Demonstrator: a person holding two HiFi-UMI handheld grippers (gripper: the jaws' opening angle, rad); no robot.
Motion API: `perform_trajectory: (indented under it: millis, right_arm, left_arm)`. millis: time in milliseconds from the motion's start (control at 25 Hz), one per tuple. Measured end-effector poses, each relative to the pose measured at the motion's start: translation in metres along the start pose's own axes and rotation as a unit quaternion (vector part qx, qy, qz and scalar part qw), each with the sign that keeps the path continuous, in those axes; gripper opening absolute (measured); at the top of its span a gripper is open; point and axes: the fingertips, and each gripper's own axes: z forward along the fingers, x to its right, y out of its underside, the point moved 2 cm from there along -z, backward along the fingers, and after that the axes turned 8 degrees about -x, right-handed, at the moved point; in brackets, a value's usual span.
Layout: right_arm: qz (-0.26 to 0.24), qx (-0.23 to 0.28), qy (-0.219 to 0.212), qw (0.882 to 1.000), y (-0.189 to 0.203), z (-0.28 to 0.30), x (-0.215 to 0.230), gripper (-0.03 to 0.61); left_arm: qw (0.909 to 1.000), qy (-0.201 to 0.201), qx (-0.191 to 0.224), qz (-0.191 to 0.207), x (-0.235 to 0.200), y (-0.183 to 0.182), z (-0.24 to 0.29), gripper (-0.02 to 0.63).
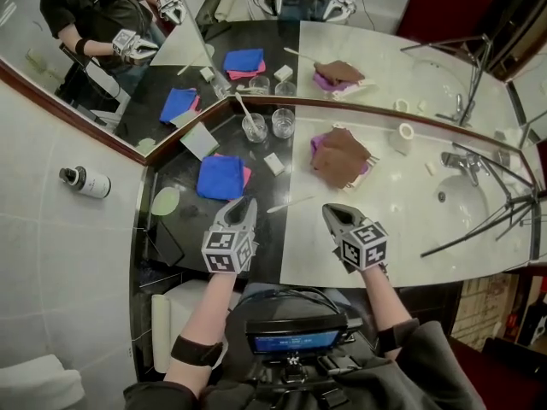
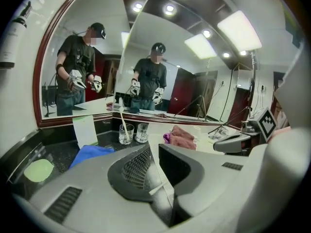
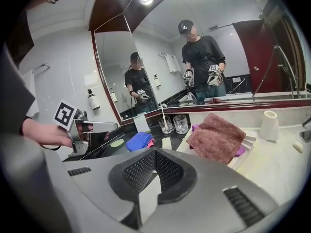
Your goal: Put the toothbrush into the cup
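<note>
Hiding under the blue cloth near the counter's left end: most of a pink cloth, only one edge showing. Same with a purple cloth under the brown towel mid-counter. Cut off toward the right edge: sink, with faucet at its back. Too small to tell bristle end from handle on the loose toothbrush.

Counted: two toothbrushes, two glass cups, two grippers, four cloths.

Lying flat across the seam between the counter's black and white halves, toward the front edge, just ahead of both claws and touching neither: loose toothbrush. Standing tilted in the left cup by the back edge, under the mirror: second toothbrush. Just beside it, same back edge: right cup.

Spread slightly and pinching nothing: claw of left gripper, with the loose toothbrush seen through the gap, down on the counter beyond. Pressed together with nothing between: claw of right gripper.
</note>
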Motion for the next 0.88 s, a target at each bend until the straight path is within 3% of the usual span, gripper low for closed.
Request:
perform_trajectory:
  millis: [200, 400, 680, 880]
  right_arm:
    - [-0.015, -0.011, -0.001, 1.0, -0.005, 0.014, -0.002, 0.017]
    - [-0.025, -0.012, -0.004, 1.0, -0.029, 0.04, 0.002, 0.017]
    - [-0.057, -0.019, -0.023, 0.998, -0.066, 0.097, -0.001, 0.017]
    - [-0.064, -0.021, -0.035, 0.997, -0.092, 0.136, -0.007, 0.017]
  left_arm:
    - [0.9999, -0.002, -0.016, 0.0, -0.012, -0.023, 0.038, 0.057]
    - [0.9999, -0.006, -0.016, 0.002, -0.029, -0.053, 0.083, 0.123]
    - [0.9996, -0.022, -0.018, -0.001, -0.079, -0.088, 0.141, 0.183]
    - [0.9989, -0.031, -0.03, -0.021, -0.114, -0.104, 0.179, 0.19]
